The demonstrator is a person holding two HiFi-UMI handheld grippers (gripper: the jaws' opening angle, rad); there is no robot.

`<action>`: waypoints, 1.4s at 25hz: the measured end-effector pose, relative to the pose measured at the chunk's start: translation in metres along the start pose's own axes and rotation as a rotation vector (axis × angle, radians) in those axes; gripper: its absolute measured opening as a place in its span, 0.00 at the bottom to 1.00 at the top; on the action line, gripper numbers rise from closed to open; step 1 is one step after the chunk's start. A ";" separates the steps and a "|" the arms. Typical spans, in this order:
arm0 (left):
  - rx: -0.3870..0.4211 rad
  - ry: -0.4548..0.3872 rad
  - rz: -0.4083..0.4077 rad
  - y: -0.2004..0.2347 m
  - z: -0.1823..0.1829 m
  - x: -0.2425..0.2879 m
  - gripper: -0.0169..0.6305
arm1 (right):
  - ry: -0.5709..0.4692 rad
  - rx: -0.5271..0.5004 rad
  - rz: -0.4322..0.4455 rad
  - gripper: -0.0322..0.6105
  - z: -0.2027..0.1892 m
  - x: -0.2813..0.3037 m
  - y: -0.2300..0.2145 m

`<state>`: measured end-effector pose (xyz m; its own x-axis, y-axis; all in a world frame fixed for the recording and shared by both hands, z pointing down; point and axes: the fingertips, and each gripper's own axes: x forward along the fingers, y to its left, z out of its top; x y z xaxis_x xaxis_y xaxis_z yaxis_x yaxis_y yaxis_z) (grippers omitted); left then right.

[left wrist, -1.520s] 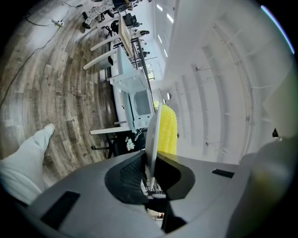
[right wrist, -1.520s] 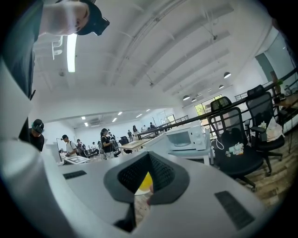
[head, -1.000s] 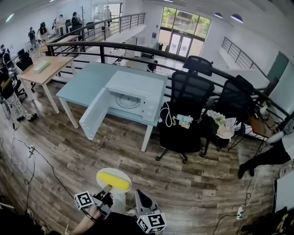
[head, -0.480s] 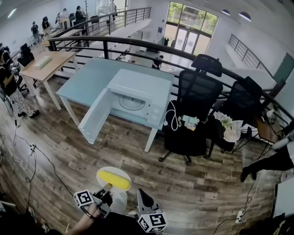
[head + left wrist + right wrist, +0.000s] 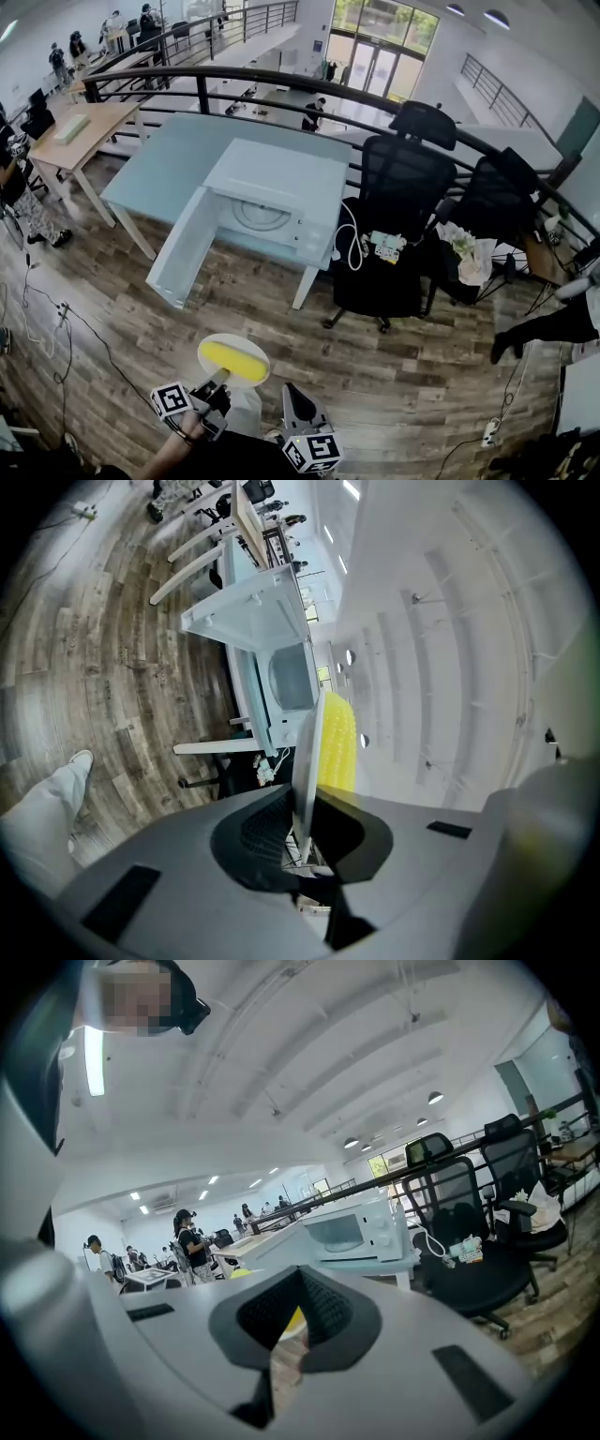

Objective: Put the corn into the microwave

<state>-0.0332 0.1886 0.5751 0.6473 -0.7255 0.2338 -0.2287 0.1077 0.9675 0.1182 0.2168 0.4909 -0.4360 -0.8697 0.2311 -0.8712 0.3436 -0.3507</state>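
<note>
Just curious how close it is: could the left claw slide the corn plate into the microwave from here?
Probably not yet. The left claw grips the plate with the corn, but the microwave stands off across the floor. Its door is open and the path looks free, so stepping closer should do.

wood floor (image 5: 403,375) | 2 black office chairs (image 5: 398,187) beside pale table (image 5: 173,155) | wooden desk (image 5: 94,136) left | railing (image 5: 281,78) behind
</note>
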 end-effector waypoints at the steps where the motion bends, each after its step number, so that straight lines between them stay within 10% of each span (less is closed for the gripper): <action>1: 0.003 0.006 -0.002 -0.001 0.006 0.006 0.07 | 0.000 0.000 -0.006 0.06 0.002 0.007 -0.002; 35: 0.008 0.081 -0.039 -0.002 0.143 0.097 0.07 | 0.014 -0.040 -0.054 0.06 0.032 0.160 0.015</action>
<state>-0.0741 0.0206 0.5824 0.7126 -0.6714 0.2037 -0.2084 0.0748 0.9752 0.0430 0.0713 0.4938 -0.3909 -0.8826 0.2614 -0.9018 0.3104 -0.3007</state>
